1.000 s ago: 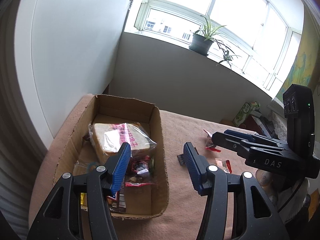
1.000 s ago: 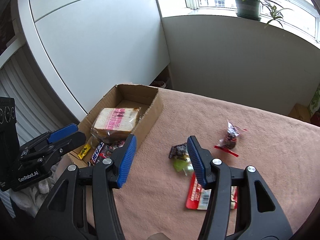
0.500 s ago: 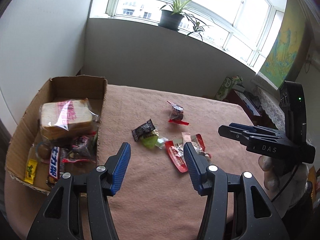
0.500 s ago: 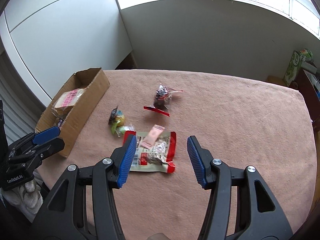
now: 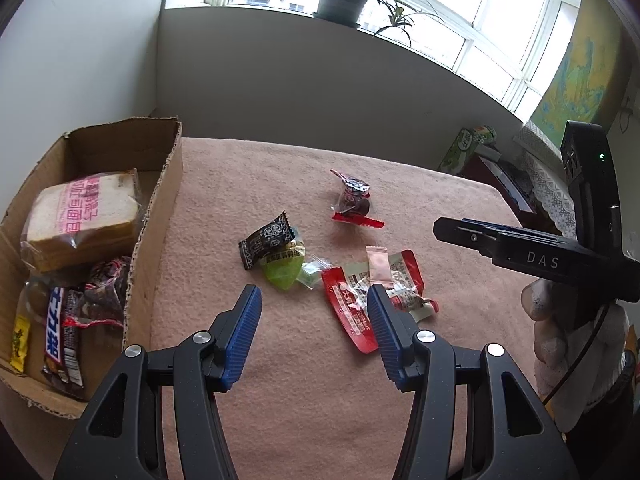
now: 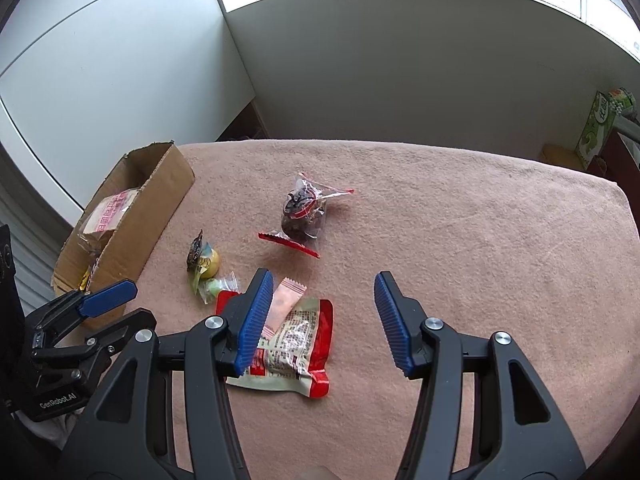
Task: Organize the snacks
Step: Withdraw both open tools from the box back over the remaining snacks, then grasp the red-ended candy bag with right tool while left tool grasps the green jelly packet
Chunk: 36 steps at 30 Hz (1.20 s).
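Snacks lie in two groups on the pink-covered bench (image 6: pixel 460 216). Loose group, mid-bench: red-and-white packet (image 6: pixel 298 340) with a small pink sachet (image 6: pixel 285 304) on top; black wrapper (image 5: pixel 266 240) overlapping a green sweet (image 5: pixel 282 274); clear bag of dark pieces (image 6: pixel 304 214) with a red strip, farther back. Boxed group: cardboard box (image 5: pixel 158 216) at the bench's left edge holds a bagged bread loaf (image 5: pixel 80 216), a chocolate bar (image 5: pixel 60 340), a small yellow packet (image 5: pixel 18 338).

Edges: box's near corner sits at the bench's front-left border. Right half of the bench is bare cloth out to its rounded far-right corner; wall runs close behind the far edge.

Left tool (image 5: pixel 314 336): released, jaws wide apart, above bare cloth just short of the green sweet and the red packet. Right tool (image 6: pixel 324 320): also released, gripping nothing, its left pad over the red packet's upper-left part.

Versus 0.5 s ago: left view has advanced, loose snacks larger and nearer the fingertips. Right tool is now closer to the red packet, which has shifted from between the pads to under the left one. Snacks themselves unmoved.
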### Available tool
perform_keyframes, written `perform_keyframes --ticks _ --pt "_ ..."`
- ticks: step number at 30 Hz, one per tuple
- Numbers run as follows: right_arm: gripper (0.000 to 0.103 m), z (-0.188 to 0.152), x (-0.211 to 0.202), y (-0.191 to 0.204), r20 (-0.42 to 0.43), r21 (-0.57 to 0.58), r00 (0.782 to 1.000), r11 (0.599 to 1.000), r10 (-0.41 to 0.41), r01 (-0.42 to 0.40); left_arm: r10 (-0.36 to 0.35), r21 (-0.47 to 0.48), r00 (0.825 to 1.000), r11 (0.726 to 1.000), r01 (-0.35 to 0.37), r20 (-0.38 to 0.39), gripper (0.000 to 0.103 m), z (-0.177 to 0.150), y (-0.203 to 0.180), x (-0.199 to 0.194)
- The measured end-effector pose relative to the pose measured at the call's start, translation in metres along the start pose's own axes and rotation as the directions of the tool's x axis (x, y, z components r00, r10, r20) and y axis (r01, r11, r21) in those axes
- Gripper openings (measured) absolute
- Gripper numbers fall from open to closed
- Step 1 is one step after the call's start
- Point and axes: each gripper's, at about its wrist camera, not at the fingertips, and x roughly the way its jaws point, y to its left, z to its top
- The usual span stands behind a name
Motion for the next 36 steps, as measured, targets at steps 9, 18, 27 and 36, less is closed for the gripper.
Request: perform_keyframes --ticks 9,18,27,36 --pt "0.055 0.02 0.036 -0.003 -0.027 -0.004 0.999 0.999 0.036 -0.036 0.036 -0.019 0.999 0.999 -0.036 -0.009 0.053 0.016 0.002 0.028" --pt "0.055 0.024 0.057 -0.015 -0.039 0.005 0.998 0.998 0.056 -0.056 0.049 -0.049 0.997 0.997 -0.052 -0.066 0.048 0.006 0.015 0.039" --pt "0.055 0.029 0.068 -0.014 -0.049 0.011 0.996 0.997 0.071 -0.07 0.028 -0.084 0.994 0.996 -0.037 -0.106 0.034 0.003 0.016 0.049" --pt "0.055 0.04 0.086 -0.006 -0.071 0.004 0.994 0.997 0.079 -0.079 0.041 -0.085 0.994 0.995 -0.05 -0.099 0.038 0.016 0.021 0.059"
